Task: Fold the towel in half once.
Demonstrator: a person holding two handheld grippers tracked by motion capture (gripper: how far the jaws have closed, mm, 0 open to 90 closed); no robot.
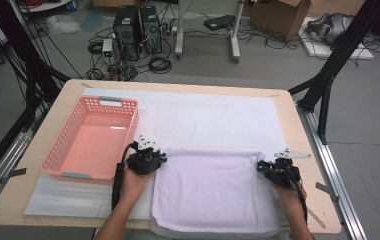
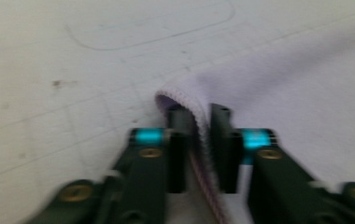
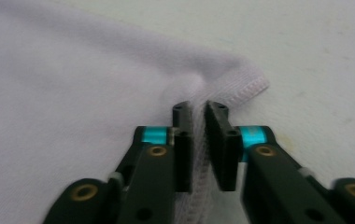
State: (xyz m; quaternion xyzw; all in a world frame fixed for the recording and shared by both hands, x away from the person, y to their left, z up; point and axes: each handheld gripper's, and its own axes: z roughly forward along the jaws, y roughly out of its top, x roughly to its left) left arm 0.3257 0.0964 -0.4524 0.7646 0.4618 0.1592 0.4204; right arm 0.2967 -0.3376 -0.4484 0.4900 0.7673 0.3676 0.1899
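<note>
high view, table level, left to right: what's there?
Pink basket → left tongs, shut on the white cloth's far left corner → white cloth → right tongs, shut on its far right corner.

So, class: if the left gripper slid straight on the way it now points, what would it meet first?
Beyond the cloth corner it pinches, the left gripper points at bare white mat; probably nothing else, though depth is unclear.
</note>
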